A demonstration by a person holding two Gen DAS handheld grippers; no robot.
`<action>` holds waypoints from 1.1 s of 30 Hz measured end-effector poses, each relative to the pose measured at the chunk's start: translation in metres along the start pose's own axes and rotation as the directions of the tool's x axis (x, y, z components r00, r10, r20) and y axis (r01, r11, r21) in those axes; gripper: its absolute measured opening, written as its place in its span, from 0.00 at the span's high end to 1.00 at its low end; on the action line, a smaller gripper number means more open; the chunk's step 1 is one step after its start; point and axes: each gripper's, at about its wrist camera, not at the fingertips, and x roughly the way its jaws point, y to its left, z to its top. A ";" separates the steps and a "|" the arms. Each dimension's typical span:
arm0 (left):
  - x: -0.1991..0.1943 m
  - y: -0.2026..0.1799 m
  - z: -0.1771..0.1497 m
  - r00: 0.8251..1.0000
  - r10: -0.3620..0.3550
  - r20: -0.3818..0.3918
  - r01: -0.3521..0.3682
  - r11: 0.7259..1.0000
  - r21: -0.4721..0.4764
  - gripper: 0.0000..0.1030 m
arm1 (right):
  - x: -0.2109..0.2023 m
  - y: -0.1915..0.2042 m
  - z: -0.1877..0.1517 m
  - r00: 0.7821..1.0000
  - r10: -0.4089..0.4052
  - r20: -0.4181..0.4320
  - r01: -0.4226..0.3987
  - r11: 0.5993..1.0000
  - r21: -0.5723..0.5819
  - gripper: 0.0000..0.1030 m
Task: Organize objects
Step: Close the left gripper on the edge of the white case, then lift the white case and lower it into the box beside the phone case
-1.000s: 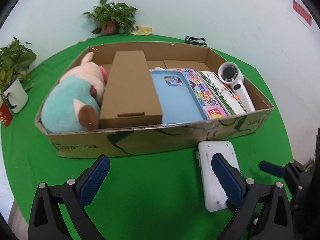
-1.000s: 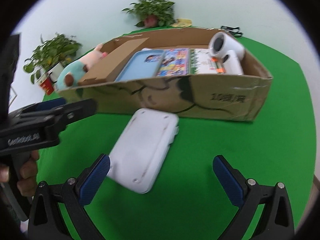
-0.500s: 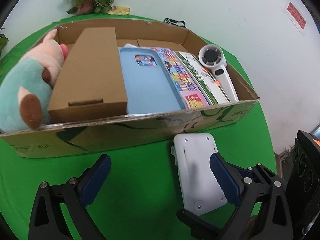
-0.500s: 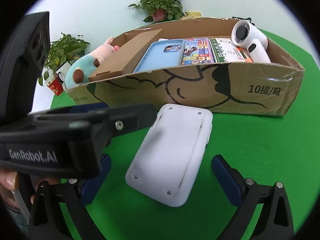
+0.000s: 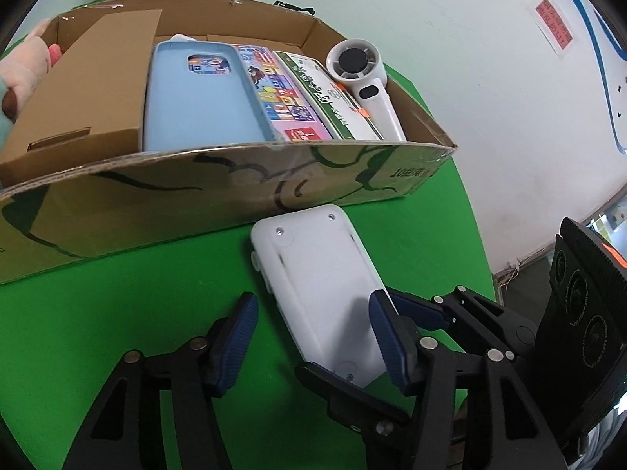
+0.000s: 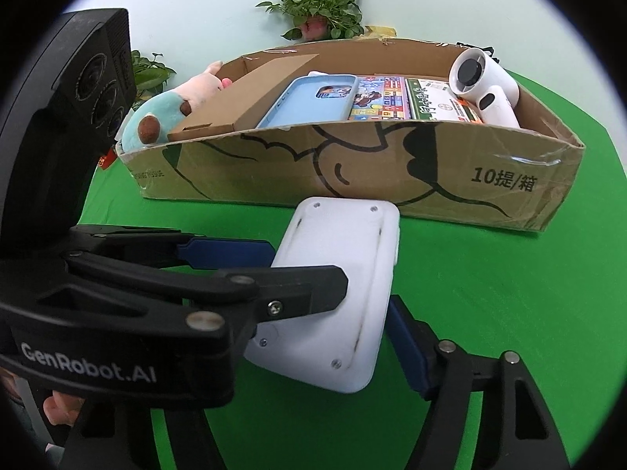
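Before the cardboard box (image 6: 352, 172), white case (image 6: 337, 274) lay flat on green table (image 6: 509, 313), long axis toward box | both grippers straddled near end | left gripper (image 5: 313, 337), right gripper (image 6: 313, 337): half-wide, just been closing, grip unclear.

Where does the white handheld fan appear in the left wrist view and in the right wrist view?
Left wrist view: the white handheld fan lies in the upper middle-right, at the right end inside the cardboard box.
Right wrist view: the fan is in the upper right, at the same end of the box.
Shared landmark: the green-and-white packet beside the fan.
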 end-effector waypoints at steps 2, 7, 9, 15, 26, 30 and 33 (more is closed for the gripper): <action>0.001 -0.001 -0.001 1.000 -0.017 -0.006 0.017 1.000 -0.012 0.53 | -0.003 -0.002 -0.002 1.000 0.005 -0.007 -0.005 1.000 -0.002 0.36; -0.002 0.000 -0.005 0.999 -0.036 -0.006 0.036 0.999 -0.033 0.58 | -0.006 -0.002 -0.006 1.000 -0.003 -0.011 0.003 1.000 0.012 0.36; -0.005 0.002 -0.007 0.999 -0.042 -0.005 0.042 0.998 -0.046 0.61 | -0.006 0.000 -0.005 1.000 -0.012 -0.011 0.012 1.000 0.009 0.36; -0.023 -0.003 -0.009 0.999 -0.018 0.035 0.019 0.999 -0.028 0.70 | -0.010 0.010 -0.006 0.999 -0.047 0.015 0.047 0.999 -0.020 0.37; -0.081 -0.027 0.012 0.982 -0.008 0.190 0.001 0.999 0.035 0.71 | -0.053 0.030 0.020 0.980 -0.073 0.188 0.086 0.994 -0.062 0.37; -0.091 -0.032 0.025 0.976 -0.009 0.217 -0.002 0.999 0.047 0.72 | -0.060 0.031 0.035 0.970 -0.075 0.229 0.092 0.994 -0.064 0.37; -0.095 -0.035 0.037 0.973 -0.003 0.230 -0.011 0.998 0.062 0.72 | -0.064 0.029 0.042 0.966 -0.075 0.248 0.093 0.994 -0.061 0.37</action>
